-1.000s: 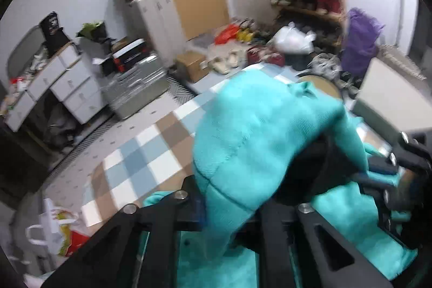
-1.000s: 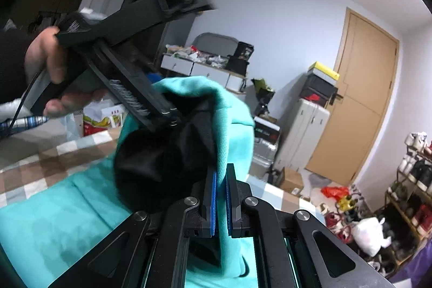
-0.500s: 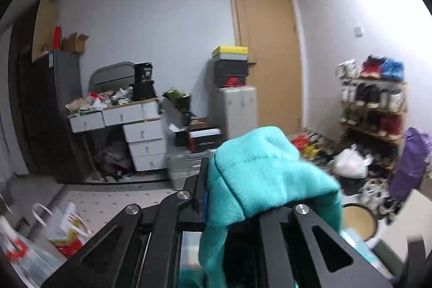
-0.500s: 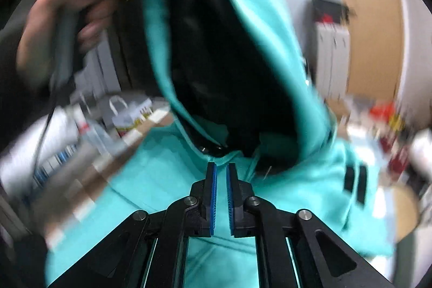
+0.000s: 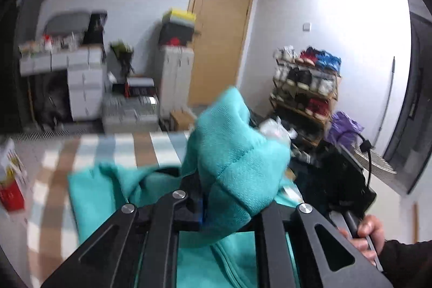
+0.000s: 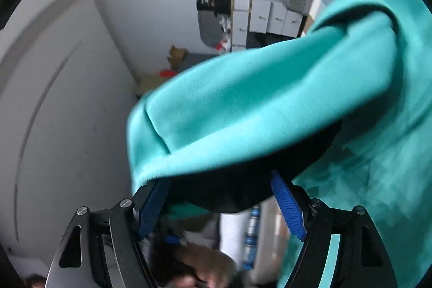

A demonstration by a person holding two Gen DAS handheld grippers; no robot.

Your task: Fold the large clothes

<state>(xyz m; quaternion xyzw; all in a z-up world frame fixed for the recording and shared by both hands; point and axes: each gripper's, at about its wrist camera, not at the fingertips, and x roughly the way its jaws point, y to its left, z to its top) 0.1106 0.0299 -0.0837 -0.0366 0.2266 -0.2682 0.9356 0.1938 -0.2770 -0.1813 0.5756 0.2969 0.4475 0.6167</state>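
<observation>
A large teal hoodie (image 5: 235, 161) with a black lining is lifted above a checked surface (image 5: 81, 153). My left gripper (image 5: 216, 209) is shut on a bunched fold of the hoodie, which drapes over its fingers. In the right wrist view the hoodie (image 6: 270, 104) fills the right half, its black-lined hood edge lying across my right gripper (image 6: 221, 204), which is open with blue pads (image 6: 287, 207) wide apart. The right gripper's body and the hand holding it (image 5: 364, 231) show at the lower right of the left wrist view.
White drawers (image 5: 83, 82), a white cabinet with boxes on top (image 5: 175, 72), a wooden door (image 5: 218, 29) and a shoe rack (image 5: 305, 88) line the far wall. A red and white bag (image 5: 10, 185) stands at the left. A purple bag (image 5: 343, 126) sits by the rack.
The right gripper has opened from shut and rolled sideways under the hood edge. The left gripper keeps its hold and has tilted down, so the checked surface and spread hoodie show again.
</observation>
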